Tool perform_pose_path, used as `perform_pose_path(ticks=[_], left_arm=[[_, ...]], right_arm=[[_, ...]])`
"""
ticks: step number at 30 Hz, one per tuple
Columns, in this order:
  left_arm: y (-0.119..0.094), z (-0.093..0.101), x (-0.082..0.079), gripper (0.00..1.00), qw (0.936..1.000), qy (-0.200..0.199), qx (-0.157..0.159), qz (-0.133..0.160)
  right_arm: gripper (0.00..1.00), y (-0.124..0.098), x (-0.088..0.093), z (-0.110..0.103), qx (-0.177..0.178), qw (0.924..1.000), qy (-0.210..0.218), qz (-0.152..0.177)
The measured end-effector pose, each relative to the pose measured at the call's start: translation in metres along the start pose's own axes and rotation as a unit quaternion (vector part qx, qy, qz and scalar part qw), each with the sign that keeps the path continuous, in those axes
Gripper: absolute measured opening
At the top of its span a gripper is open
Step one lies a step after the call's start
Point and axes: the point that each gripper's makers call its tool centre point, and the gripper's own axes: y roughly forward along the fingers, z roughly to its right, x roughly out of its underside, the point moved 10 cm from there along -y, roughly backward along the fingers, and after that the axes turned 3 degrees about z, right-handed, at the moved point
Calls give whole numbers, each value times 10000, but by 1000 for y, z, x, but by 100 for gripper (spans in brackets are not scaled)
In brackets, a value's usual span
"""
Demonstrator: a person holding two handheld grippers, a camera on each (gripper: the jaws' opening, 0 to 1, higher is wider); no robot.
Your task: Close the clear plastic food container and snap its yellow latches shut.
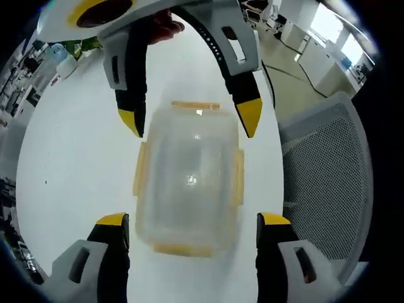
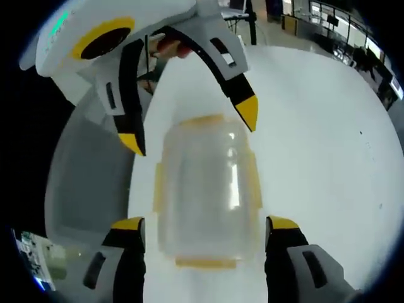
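- Left gripper view: a clear plastic container (image 1: 188,180) with its lid on sits on a white table (image 1: 69,151), in the middle of the frame.
- Yellow latches (image 1: 140,169) show along all four of its edges; whether they are snapped down cannot be told.
- The left gripper (image 1: 192,221) rises from the bottom of the frame with its jaws spread wide, one yellow tip at each lower corner of the container, beside it and not clearly touching.
- The right gripper (image 1: 192,118) reaches in from the top of the frame, its jaws also spread, its yellow tips at the container's upper corners.
- A grey mesh chair (image 1: 328,183) stands at the right edge of the frame, beyond the table.
- Right gripper view: the same container (image 2: 207,189) lies in the centre, blurred, with yellow strips (image 2: 159,187) around its rim.
- The right gripper (image 2: 205,224) comes up from the bottom with jaws apart, straddling the container's lower end.
- The left gripper (image 2: 189,129) enters from the upper left with jaws apart, tips at the container's upper corners.
- Part of a hand (image 2: 170,45) shows behind that gripper near the top of the frame.
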Motion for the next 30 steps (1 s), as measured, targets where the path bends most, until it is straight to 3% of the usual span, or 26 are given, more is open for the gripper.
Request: perform_pose_path(ticks=[18, 30], left_arm=[[6, -6, 5, 86, 9995, 212, 108, -207], [17, -2, 8, 85, 9988, 356, 95, -333]], right_arm=[[80, 7, 7, -2, 50, 9995, -225, -237], [80, 13, 12, -6, 189, 9992, -281, -225]])
